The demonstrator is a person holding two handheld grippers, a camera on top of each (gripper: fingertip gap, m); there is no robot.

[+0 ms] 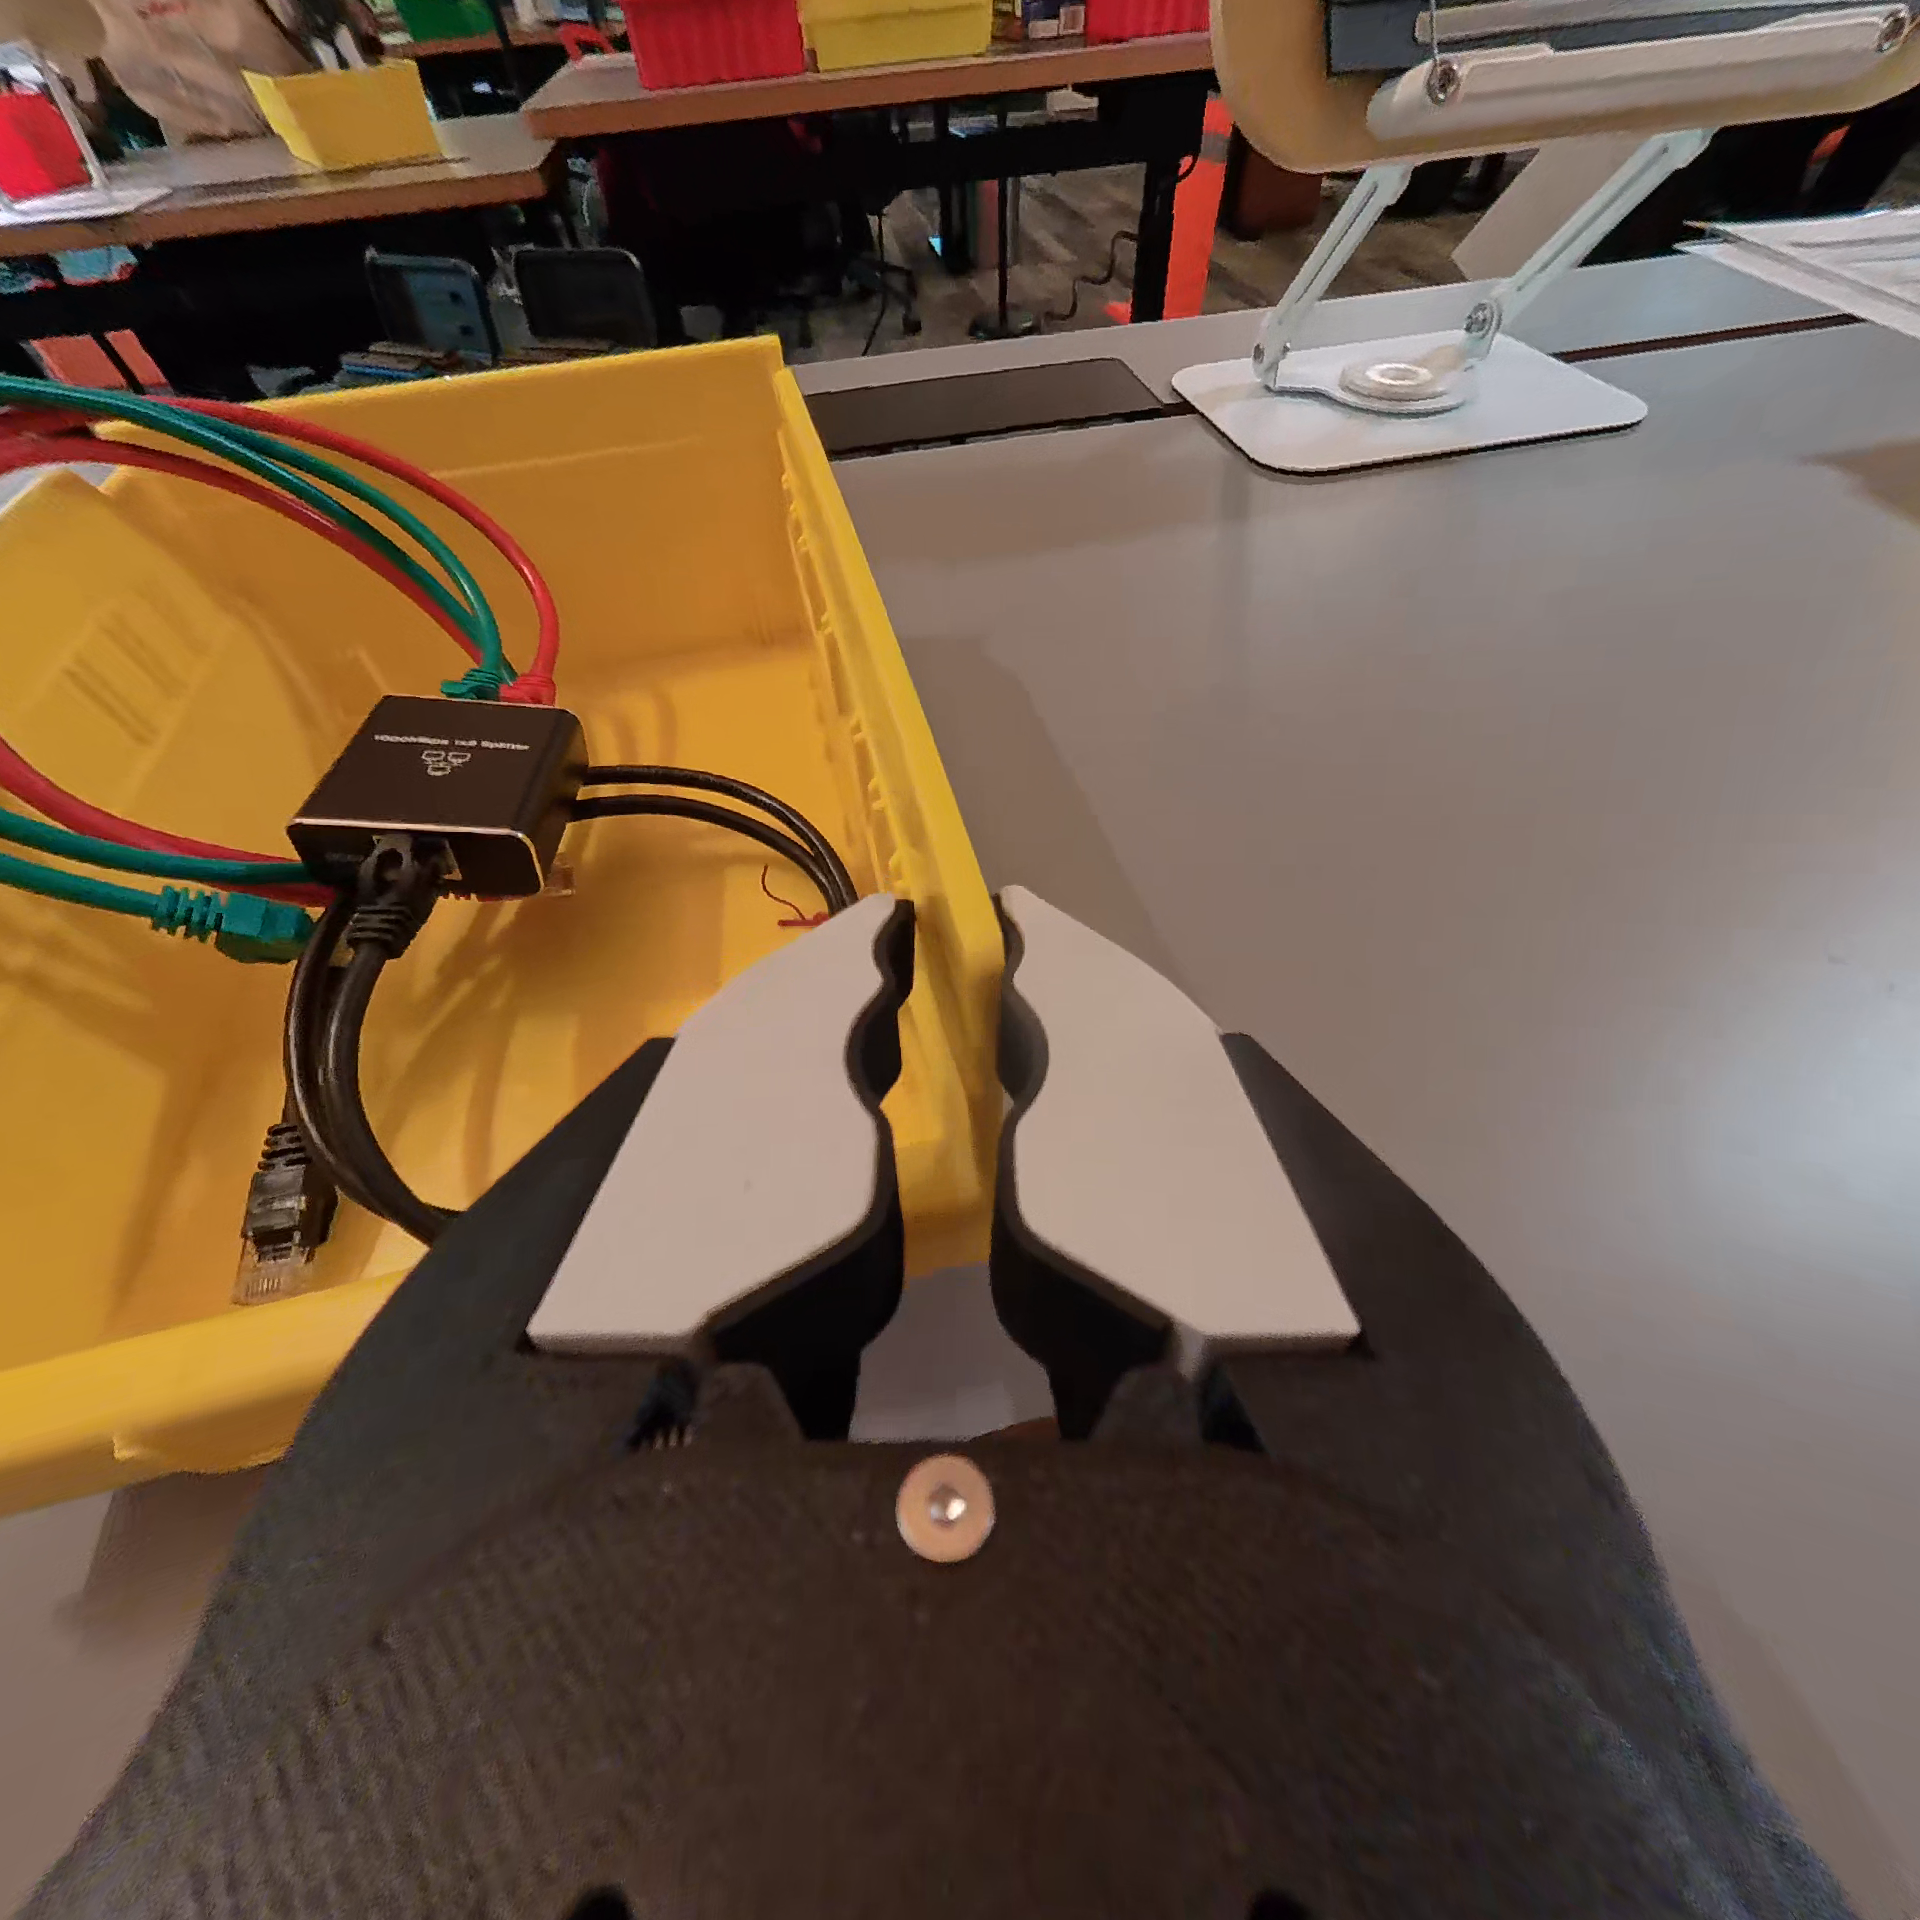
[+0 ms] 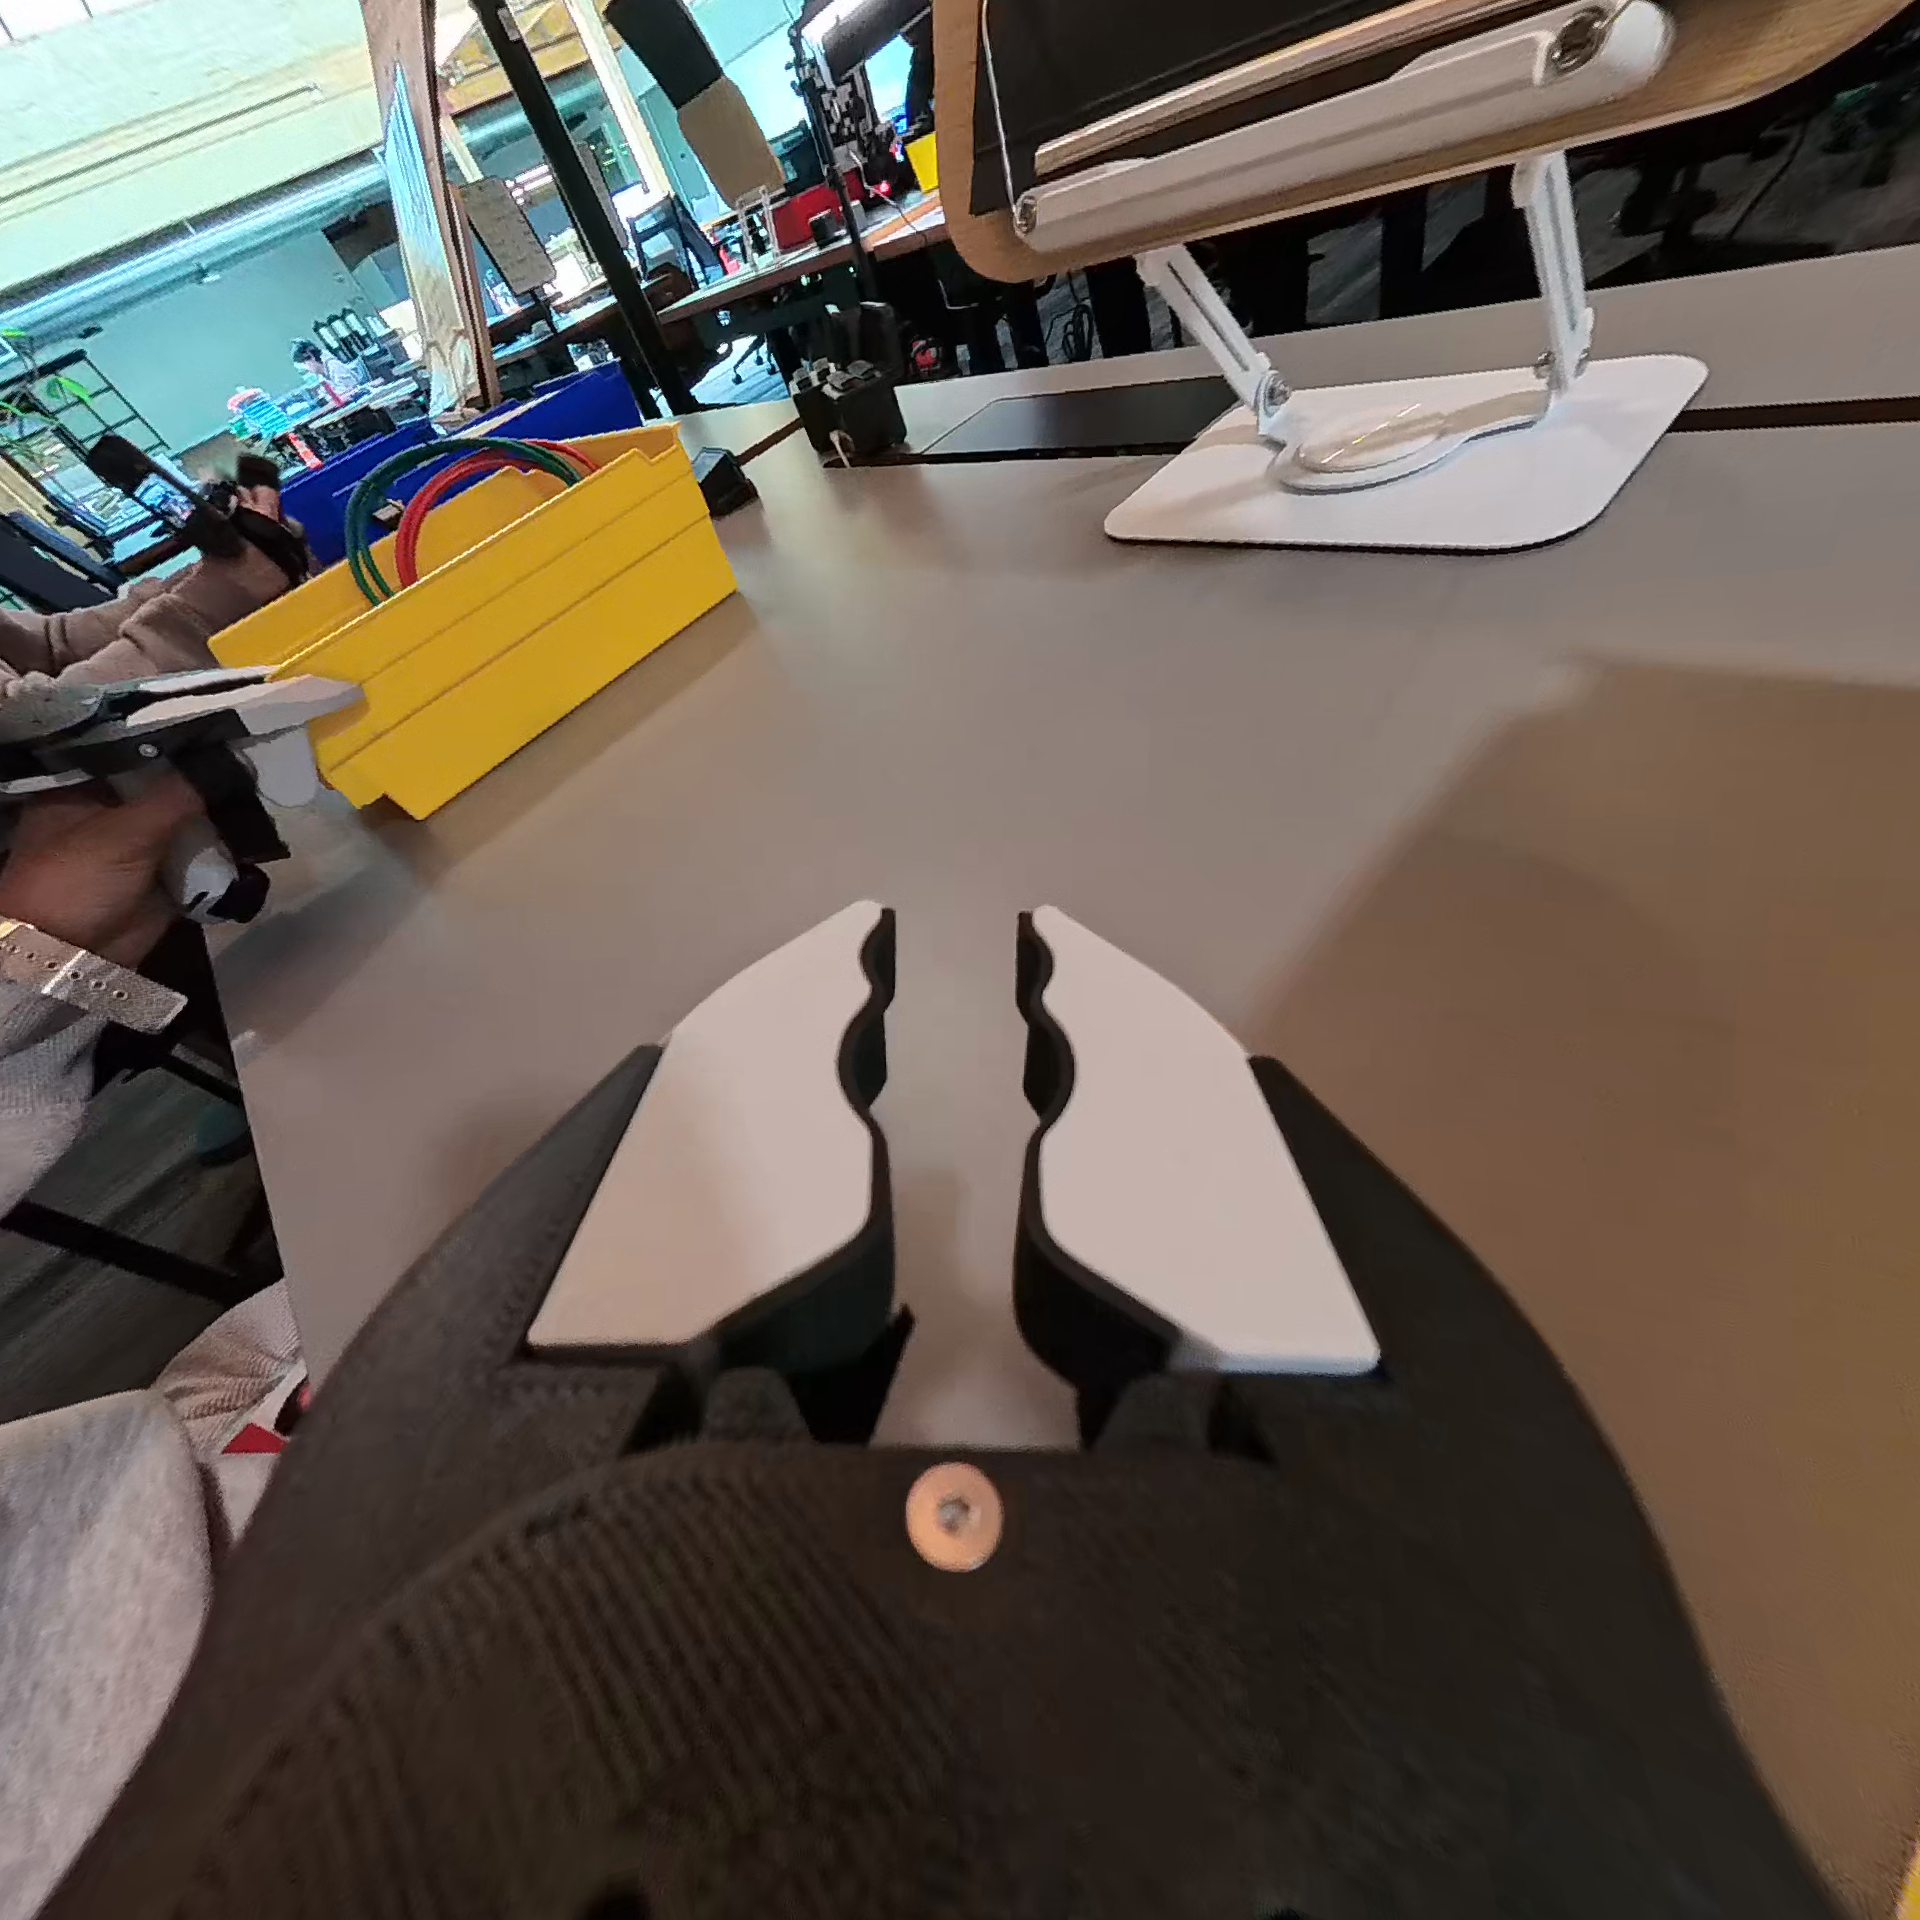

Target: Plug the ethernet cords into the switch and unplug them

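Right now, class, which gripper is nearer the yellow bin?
Left. The left gripper straddles the yellow bin at its right wall; the right gripper hovers over bare table, well apart.

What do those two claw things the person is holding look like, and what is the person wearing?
Both are alike. The left gripper and right gripper each have a black, ribbed, fan-shaped body with one silver screw in the middle. Two flat fingers stick out, pale grey on top with wavy black inner edges. The person wears grey sleeves and a grey perforated watch strap.

Yellow bin (image 1: 665, 540), black switch (image 1: 447, 779)
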